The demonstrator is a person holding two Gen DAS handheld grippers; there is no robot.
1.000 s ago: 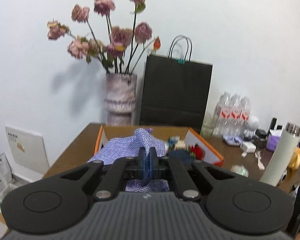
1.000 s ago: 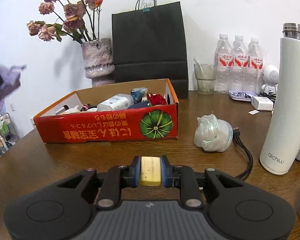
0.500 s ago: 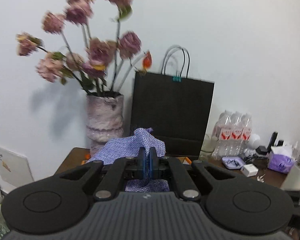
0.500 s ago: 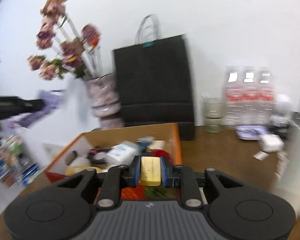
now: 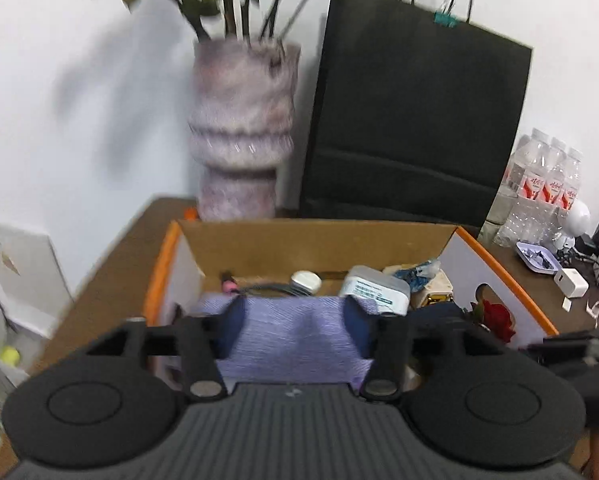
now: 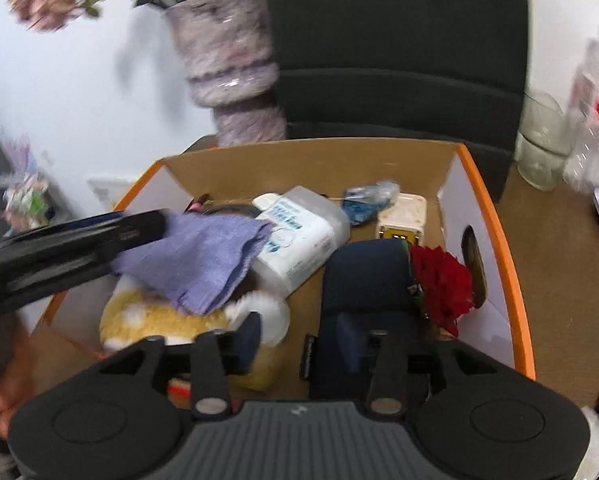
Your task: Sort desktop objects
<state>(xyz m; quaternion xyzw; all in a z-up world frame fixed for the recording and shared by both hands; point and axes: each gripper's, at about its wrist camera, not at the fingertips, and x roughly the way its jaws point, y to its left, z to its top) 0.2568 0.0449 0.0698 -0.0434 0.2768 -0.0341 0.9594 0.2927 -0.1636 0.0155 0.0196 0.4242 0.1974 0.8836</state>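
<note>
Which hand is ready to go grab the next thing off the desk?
Right, probably. The right gripper has just opened its jaws over the box, and nothing is between them. The left gripper has just opened its jaws too, but the purple cloth lies between them.

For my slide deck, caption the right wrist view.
Left claw drops purple cloth into orange-rimmed box.

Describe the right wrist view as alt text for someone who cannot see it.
The right gripper, jaws open and just widened, hangs over an orange-rimmed cardboard box on a brown table. From the left, the left gripper brings a purple cloth above a yellow plush, wipes and a red rose.
</note>
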